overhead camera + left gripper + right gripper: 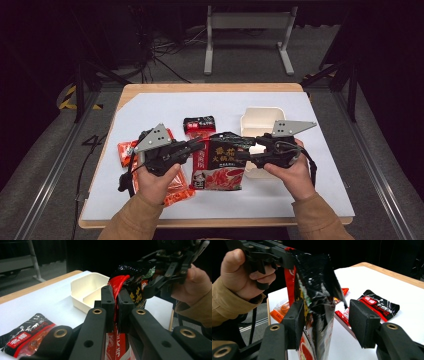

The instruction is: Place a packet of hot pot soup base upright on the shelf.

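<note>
A large black and red snack bag [222,162] hangs upright between my two grippers over the white mat. My left gripper [200,145] is shut on the bag's left edge; in the left gripper view its jaws [116,293] pinch the red seam of the bag [135,277]. My right gripper [250,147] stands open around the bag's right top corner. In the right gripper view the crumpled bag [317,277] rests against one jaw of that gripper [325,312], with a gap to the other pad. The person's hands grip both handles.
A white two-compartment container [260,117] stands behind the right gripper. A small black and red packet [199,125] lies behind the bag. Orange packets [125,152] lie at the left, under the left hand. The white mat [150,107] covers the wooden table.
</note>
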Available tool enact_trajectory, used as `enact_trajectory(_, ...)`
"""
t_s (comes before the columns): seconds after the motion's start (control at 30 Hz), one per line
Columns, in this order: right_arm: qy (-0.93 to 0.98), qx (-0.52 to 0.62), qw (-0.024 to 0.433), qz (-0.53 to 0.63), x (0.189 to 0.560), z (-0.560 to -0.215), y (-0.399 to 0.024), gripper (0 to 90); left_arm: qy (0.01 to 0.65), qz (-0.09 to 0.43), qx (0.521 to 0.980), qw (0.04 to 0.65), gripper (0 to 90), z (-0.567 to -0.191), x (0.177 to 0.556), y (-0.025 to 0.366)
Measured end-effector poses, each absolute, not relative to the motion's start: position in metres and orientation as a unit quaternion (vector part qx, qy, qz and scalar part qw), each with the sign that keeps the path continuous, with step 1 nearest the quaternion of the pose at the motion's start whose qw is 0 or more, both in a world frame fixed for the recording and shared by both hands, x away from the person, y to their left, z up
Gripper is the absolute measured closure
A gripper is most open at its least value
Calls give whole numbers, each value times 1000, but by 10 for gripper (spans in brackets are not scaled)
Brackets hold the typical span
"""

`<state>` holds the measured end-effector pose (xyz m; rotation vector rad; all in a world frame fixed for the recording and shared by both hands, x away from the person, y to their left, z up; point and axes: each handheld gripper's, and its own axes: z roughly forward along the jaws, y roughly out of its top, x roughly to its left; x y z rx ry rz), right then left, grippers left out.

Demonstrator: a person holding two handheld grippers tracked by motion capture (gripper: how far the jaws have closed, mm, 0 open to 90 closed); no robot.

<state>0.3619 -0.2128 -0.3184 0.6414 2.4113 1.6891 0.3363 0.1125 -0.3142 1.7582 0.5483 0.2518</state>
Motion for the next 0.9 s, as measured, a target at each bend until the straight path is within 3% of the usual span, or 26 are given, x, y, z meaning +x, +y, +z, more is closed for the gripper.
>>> enact_trajectory(0.43,790,205,35,577,368,-316,-197,454,229,109,759,600,866,-315,335,110)
enact_trajectory(0.9,796,185,21,576,371,-322,-181,604,221,108,763,598,865,-315,334,108)
